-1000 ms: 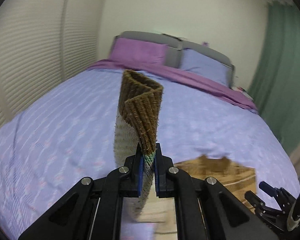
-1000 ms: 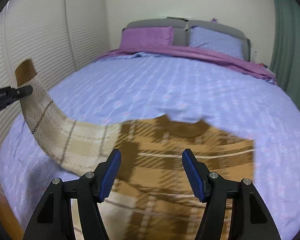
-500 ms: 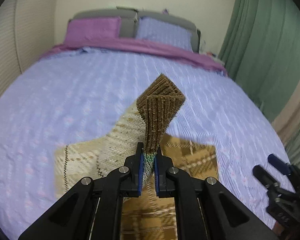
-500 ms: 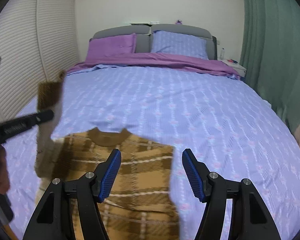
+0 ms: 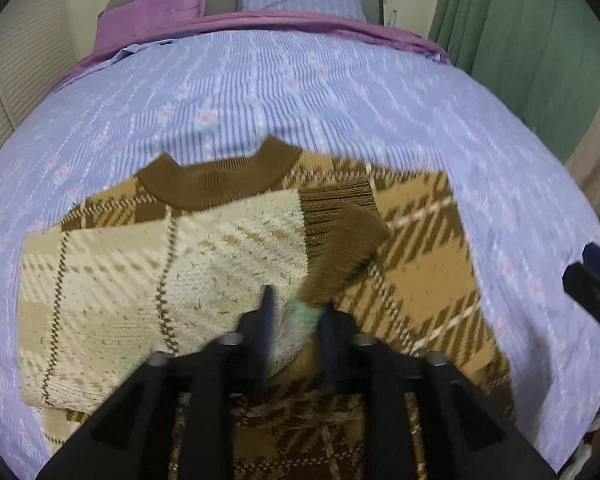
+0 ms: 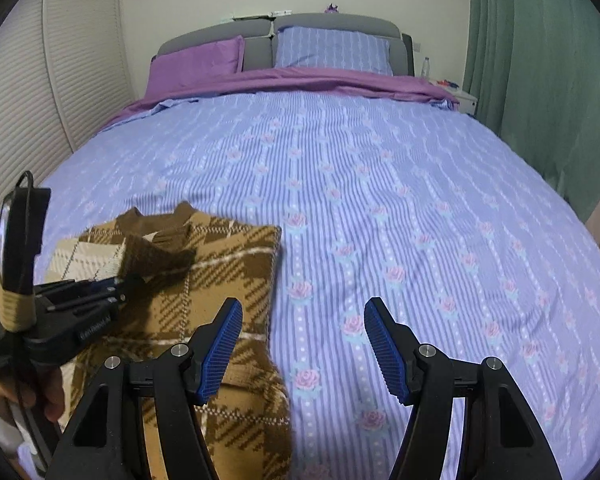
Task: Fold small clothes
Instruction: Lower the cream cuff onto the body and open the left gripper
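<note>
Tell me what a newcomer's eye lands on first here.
The brown plaid sweater on the near part of the lilac bedspread, its pale sleeve laid across the chest. The left gripper has the brown cuff between its jaws; the right gripper hangs open beside the sweater.

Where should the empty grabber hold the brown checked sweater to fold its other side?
Probably the sweater's free edge by the shoulder, reached from the bedspread side. That edge lies flat and uncovered there, while the left gripper has the sleeve cuff between its fingers over the middle. The right gripper is open beside it.
</note>
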Tool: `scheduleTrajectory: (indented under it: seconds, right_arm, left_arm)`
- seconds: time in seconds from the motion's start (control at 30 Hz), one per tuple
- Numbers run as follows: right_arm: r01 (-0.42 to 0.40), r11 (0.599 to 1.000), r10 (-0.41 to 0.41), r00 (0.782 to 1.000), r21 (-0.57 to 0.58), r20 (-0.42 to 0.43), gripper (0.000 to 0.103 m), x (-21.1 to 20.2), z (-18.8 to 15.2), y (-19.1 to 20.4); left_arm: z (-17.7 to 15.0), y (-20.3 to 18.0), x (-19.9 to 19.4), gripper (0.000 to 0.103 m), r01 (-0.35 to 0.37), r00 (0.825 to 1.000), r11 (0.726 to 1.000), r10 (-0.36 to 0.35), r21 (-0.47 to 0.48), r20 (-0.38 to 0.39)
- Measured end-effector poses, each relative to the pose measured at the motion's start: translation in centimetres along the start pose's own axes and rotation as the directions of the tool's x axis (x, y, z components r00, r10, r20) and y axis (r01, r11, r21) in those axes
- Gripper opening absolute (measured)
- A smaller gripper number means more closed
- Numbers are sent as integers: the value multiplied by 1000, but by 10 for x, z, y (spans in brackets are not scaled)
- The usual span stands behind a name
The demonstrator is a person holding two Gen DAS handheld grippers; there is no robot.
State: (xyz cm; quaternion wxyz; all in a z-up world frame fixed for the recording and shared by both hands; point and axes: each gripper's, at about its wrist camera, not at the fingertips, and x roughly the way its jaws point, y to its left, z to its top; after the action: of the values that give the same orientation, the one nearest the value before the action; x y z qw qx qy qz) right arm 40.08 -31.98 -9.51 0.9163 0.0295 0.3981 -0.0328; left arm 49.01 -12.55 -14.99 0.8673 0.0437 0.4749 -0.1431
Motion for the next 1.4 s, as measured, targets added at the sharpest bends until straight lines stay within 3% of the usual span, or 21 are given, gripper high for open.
scheduleTrajectory:
  seconds: [0.07,0.13,0.2,0.3,0.43,0.5,0.63,0.77,0.93,1.0,1.13,1.23,1.37,1.4]
  right_arm:
    - [-1,1000,1,1000,-3,-6,64,2,-3,2]
    - [-9,1000,9,1000,-2,-10,64,1,-6,6]
    - [-23,1000,23,1000,-2,-11,64,1,-8,12]
    - [-48,999,48,999,-8,-9,64,-1,-11,25]
    - [-88,996,88,996,-25,-18,64,4,-15,52]
    - [-112,994,111,994,-18,-23,64,10,-17,65]
    - [-131,991,130,991,-12,-24,64,23,-17,92]
    - [-100,995,99,994,-8,-37,63,42,-16,111]
    - [-99,994,101,993,45,-56,62,65,-19,123]
    - [-98,993,102,993,61,-64,60,72,-20,126]
    - [-102,990,109,992,102,-65,58,82,-20,127]
    - [-104,985,115,990,137,-76,46,90,-17,125]
    - [-127,978,142,987,167,-75,16,93,-15,122]
    - [-134,977,148,986,166,-74,13,91,-14,122]
  left_arm:
    - [-3,1,1,57,4,1000,1000,-4,10,4]
    - [-8,1,-5,60,24,1000,1000,-24,16,4]
    - [-16,4,-19,71,49,999,998,-50,45,21]
    - [-30,20,-47,75,32,995,996,-39,86,89]
    - [-58,66,-76,75,-100,983,989,82,112,162]
    - [-69,96,-83,75,-128,980,987,111,93,164]
    - [-89,143,-88,75,-132,980,990,124,45,153]
    - [-107,171,-82,75,-124,981,992,118,30,154]
    - [-113,178,-62,74,-110,984,994,105,28,143]
    - [-110,181,-51,67,-114,984,993,110,21,138]
    - [-107,190,-43,66,-84,984,996,89,-35,155]
    - [-105,198,-39,66,-65,983,994,79,-87,165]
    - [-103,207,-43,66,-48,979,992,71,-120,189]
    - [-103,208,-45,66,-45,978,991,70,-129,197]
